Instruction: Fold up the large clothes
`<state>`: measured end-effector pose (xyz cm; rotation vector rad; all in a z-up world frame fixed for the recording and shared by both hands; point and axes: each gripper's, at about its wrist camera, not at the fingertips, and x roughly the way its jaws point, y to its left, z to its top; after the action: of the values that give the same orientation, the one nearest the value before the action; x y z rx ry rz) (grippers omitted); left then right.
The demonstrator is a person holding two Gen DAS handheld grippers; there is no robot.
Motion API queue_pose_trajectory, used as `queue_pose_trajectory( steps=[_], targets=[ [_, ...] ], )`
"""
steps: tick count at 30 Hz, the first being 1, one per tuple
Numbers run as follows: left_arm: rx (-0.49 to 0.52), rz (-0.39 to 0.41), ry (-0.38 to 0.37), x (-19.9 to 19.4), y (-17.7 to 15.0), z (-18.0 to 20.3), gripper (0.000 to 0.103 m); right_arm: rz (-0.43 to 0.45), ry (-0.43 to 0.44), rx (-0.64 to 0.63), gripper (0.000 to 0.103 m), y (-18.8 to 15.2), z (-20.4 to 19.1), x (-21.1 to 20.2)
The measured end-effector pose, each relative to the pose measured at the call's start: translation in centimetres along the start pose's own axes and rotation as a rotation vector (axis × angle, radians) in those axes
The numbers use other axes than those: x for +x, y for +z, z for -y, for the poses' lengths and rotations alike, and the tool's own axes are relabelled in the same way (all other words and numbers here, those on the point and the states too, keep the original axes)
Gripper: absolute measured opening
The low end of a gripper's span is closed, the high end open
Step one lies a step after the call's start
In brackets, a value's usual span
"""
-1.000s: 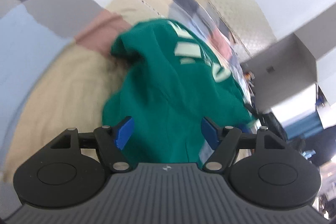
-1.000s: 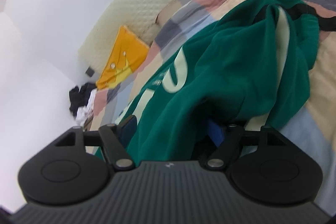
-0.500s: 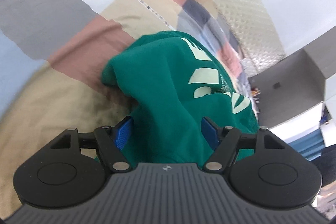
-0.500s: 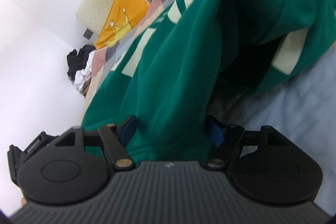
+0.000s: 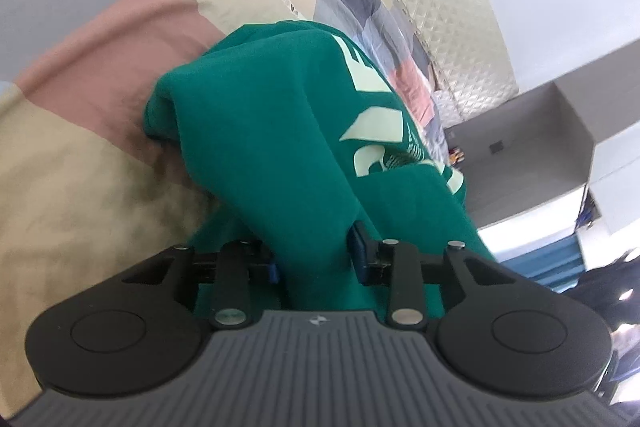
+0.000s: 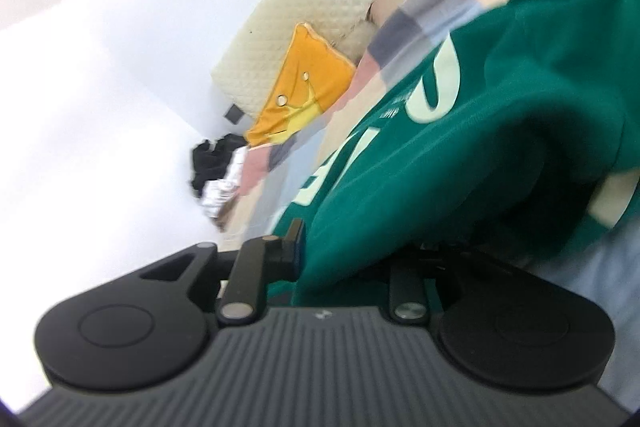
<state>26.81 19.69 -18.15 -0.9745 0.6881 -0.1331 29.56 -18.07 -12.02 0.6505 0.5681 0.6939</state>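
Note:
A large green sweatshirt with pale lettering lies bunched on the patchwork quilt. In the left wrist view a thick fold of it runs between the blue pads of my left gripper; the jaws are closing and both pads touch the cloth. In the right wrist view, which is blurred, the green sweatshirt drapes over my right gripper. Its jaws are closing too, with cloth between them. The left finger presses the fabric and the right finger is hidden under it.
A cream quilted headboard runs along the far side of the bed, with a yellow pillow leaning on it. A heap of dark and white clothes lies at the bed's far corner by the white wall. A grey cabinet stands beyond the bed.
Both grippers have narrowed from wide open onto folds of the sweatshirt. The left one has come lower and closer to the cloth; the right one has shifted along the garment's edge.

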Motion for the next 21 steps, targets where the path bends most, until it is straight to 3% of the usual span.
queue_pose_trajectory(
  steps=[4, 8, 9, 10, 12, 14, 16, 21],
  targets=[
    [-0.033, -0.028, -0.038, 1.3, 0.4, -0.7, 0.039, -0.037, -0.096, 0.004, 0.028, -0.5, 1.0, 1.3],
    [-0.036, -0.040, -0.001, 3.2, 0.7, -0.8, 0.039, -0.075, -0.186, 0.002, 0.029, -0.8, 2.4, 2.2],
    [-0.020, -0.037, 0.013, 3.5, 0.7, -0.7, 0.035, -0.082, -0.201, 0.006, 0.029, -0.8, 2.9, 2.3],
    [-0.004, -0.033, 0.028, 3.6, 0.7, -0.5, 0.024, -0.089, -0.209, 0.019, 0.029, -0.9, 3.4, 2.7],
    [0.032, -0.024, 0.071, 3.6, 0.5, -0.1, 0.015, -0.099, -0.209, 0.054, 0.029, -1.2, 4.1, 3.3],
    [0.060, 0.002, 0.066, 3.1, 0.2, 0.3, 0.012, -0.102, -0.200, 0.069, 0.027, -1.1, 4.7, 3.4],
    [0.073, 0.031, 0.024, 1.9, -0.2, 0.8, 0.010, -0.082, -0.173, 0.050, 0.015, -1.0, 4.2, 3.0],
    [0.059, 0.176, -0.083, -3.0, -0.9, 2.0, 0.009, 0.006, -0.054, -0.036, 0.012, -0.7, 2.0, 0.1]
  ],
)
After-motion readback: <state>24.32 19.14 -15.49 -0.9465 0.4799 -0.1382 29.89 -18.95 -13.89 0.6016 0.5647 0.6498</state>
